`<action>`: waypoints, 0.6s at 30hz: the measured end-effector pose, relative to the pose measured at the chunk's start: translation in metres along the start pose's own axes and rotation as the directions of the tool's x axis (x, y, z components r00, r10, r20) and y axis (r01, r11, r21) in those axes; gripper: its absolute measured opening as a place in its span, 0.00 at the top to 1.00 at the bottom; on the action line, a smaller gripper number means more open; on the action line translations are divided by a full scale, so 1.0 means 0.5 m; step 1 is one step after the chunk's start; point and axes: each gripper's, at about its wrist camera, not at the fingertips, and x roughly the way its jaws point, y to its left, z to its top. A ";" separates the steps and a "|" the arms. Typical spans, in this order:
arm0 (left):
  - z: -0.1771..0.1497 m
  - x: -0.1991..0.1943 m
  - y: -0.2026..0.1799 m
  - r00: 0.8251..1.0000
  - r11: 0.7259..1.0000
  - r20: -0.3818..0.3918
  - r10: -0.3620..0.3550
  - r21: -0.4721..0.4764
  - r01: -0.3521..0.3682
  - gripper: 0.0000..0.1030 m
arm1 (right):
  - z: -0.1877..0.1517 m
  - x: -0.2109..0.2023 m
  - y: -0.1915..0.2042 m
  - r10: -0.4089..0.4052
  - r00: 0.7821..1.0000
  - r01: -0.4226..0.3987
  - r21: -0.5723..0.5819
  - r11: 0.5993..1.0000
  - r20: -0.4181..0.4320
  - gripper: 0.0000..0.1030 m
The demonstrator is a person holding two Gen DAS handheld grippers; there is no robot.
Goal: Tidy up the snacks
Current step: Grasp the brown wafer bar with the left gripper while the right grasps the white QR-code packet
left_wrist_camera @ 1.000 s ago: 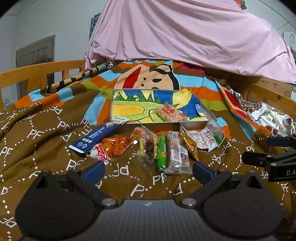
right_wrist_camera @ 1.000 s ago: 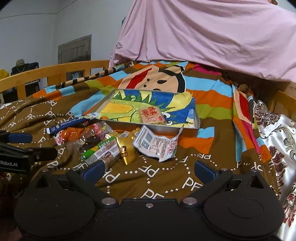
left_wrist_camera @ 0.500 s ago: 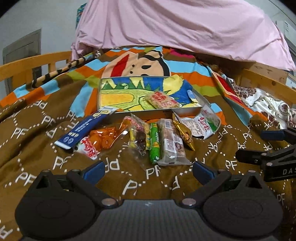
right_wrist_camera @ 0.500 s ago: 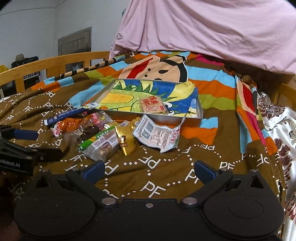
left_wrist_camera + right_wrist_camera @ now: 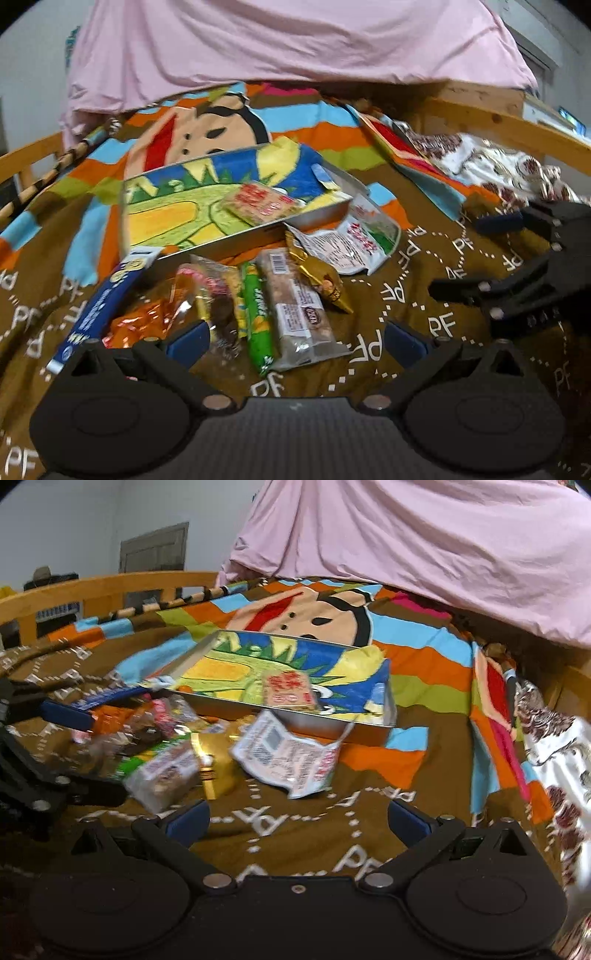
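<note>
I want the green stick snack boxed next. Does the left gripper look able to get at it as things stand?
Probably yes. The left gripper is open and the green stick snack lies just ahead between its fingers, uncovered. The granola bar lies tight beside it, so a clean pinch may be awkward.

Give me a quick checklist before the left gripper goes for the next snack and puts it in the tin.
1. Left gripper open and holding nothing: ok.
2. Right gripper open and holding nothing: ok.
3. Green stick and nut bar lie between the left fingers: ok.
4. Target snack free of its neighbours: not ok, the packets touch and overlap.
5. Tin has room: ok, only one red-printed packet lies inside.
6. Right gripper clear of the left one's path to the tin: cannot tell; it sits off to the right of the pile.
</note>
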 end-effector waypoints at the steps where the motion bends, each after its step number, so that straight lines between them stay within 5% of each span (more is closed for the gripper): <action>1: 0.004 0.010 -0.001 1.000 1.000 -0.006 -0.004 0.015 0.004 0.00 | 0.002 0.009 -0.008 -0.005 1.000 0.005 0.000 1.000 -0.005 0.01; 10: 0.027 0.080 -0.021 0.995 0.995 -0.087 -0.040 0.089 0.048 0.01 | -0.001 0.086 -0.057 0.001 1.000 -0.001 0.000 1.000 -0.026 0.01; 18: 0.043 0.115 -0.020 0.992 0.993 -0.109 -0.056 0.095 0.067 0.17 | -0.003 0.135 -0.059 0.044 0.999 -0.045 -0.062 0.997 -0.010 0.01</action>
